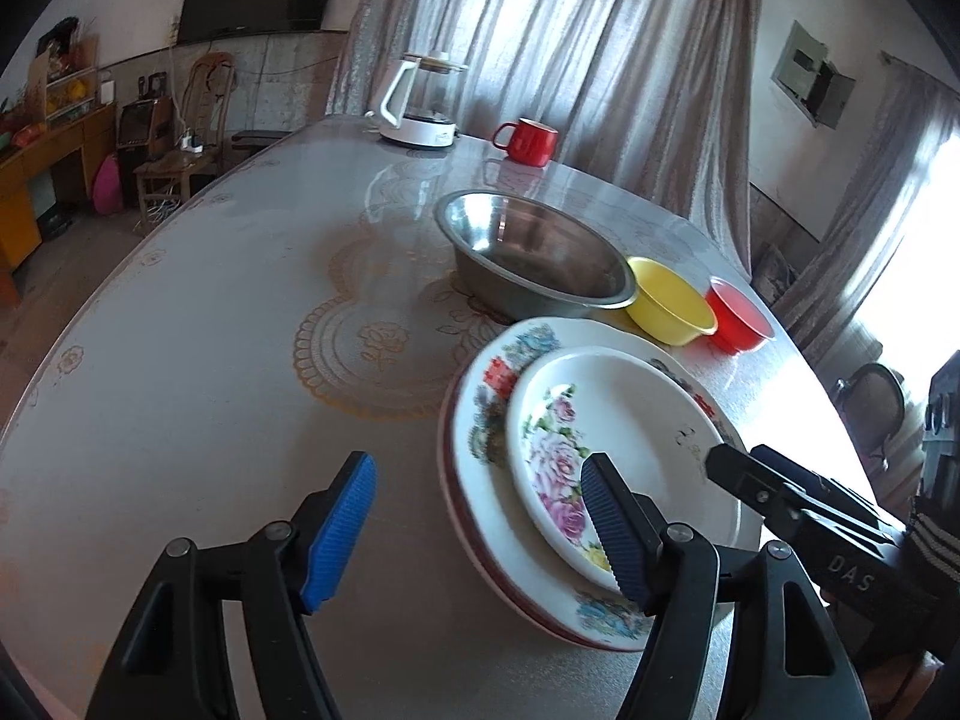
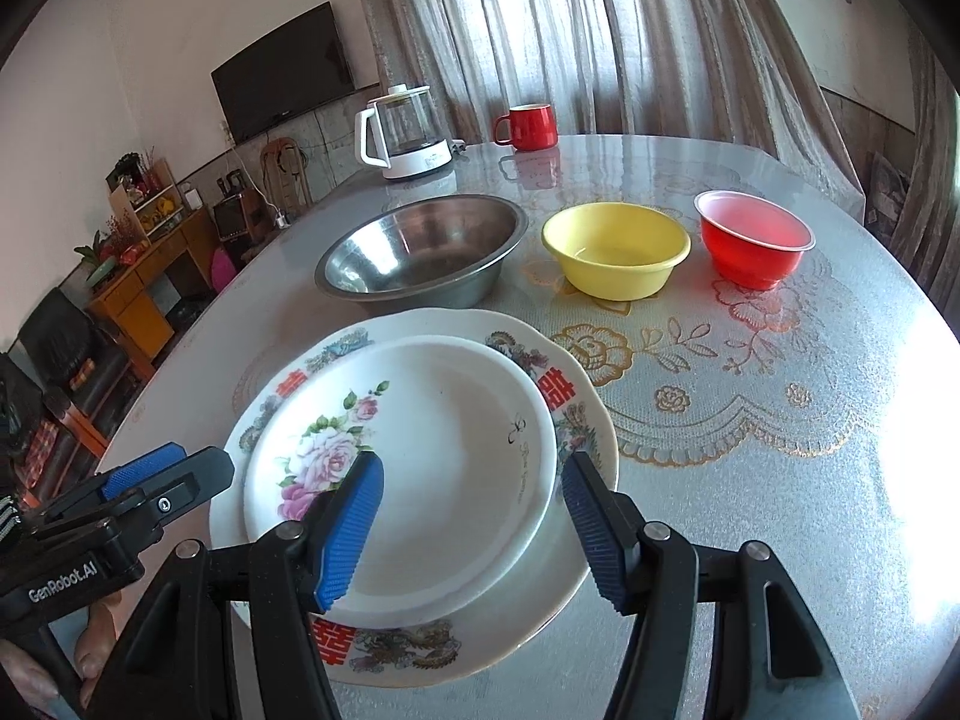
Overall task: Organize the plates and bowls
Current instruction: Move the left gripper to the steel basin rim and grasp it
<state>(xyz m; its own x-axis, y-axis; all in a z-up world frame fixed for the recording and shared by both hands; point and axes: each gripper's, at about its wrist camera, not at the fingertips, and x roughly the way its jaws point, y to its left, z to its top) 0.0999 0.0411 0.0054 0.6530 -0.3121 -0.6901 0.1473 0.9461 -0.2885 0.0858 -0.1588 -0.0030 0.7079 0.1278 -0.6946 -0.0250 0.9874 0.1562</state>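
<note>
Blue-padded jaws of the right gripper (image 2: 471,531) are standing apart, hovering over the near edge of the small rose plate (image 2: 414,468); one pad is hanging above its printed roses, the other above its right rim, and neither seems to be pressing on it, though contact is hard to judge from this angle. That plate is lying inside the large patterned plate (image 2: 558,396), so the plates are already sitting as a nested stack at the near edge of the worktop (image 2: 750,420), probably because stacking small on large is the tidy order the task is asking for.

Left gripper (image 1: 480,531) is hanging to the left of the stack with its jaws apart and nothing between them; its right pad is overlapping the rose plate's edge in its own view, its left pad is over bare worktop. It looks like it is standing clear.

Beyond the plates the bowls are waiting in a row, apart from one another: the steel bowl (image 2: 420,252) just behind the stack, the yellow bowl (image 2: 615,249) to its right, the red bowl (image 2: 753,237) furthest right. Nesting them is likely the remaining work.

Further back, a kettle (image 2: 408,132) and a red mug (image 2: 531,126) are standing well apart from the bowls and blocking nothing. The steel bowl is sitting close behind the plates, so any reach over them needs care.
</note>
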